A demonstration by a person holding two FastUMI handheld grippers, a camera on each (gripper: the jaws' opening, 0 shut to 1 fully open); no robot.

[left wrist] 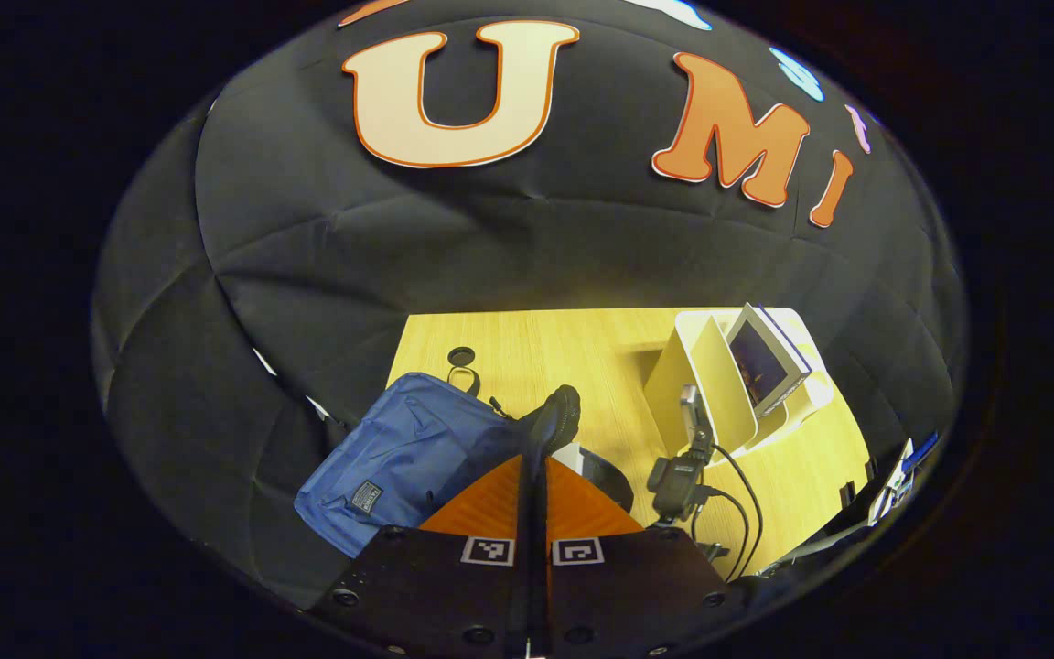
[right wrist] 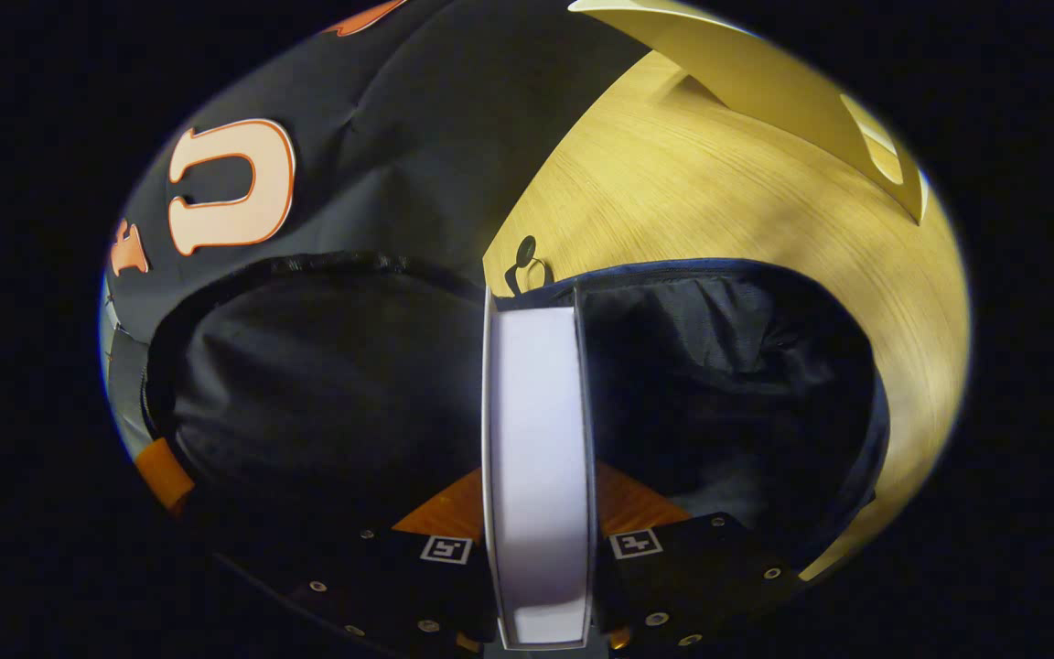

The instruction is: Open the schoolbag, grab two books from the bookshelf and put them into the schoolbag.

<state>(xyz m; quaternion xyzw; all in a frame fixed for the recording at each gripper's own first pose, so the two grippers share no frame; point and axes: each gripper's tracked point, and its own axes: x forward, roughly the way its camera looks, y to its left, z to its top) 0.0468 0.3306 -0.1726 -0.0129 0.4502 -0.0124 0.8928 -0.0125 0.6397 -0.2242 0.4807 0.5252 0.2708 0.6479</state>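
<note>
Book (right wrist: 538,458) stands on edge between the right gripper (right wrist: 541,558) fingers, clamped, its long axis pointing straight into the open schoolbag (right wrist: 728,384) just ahead. Left gripper (left wrist: 534,513), fingers pressed together, pinches the bag's black edge.

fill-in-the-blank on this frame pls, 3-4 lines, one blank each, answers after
1. The right gripper is shut on a ____.
2. That item hangs over the open mouth of the blue ____.
3. In the left gripper view, one book remains in the white ____ on the table.
4. The left gripper grips the edge of the bag, and its fingers are ____.

Answers: book; schoolbag; bookshelf; shut
</note>
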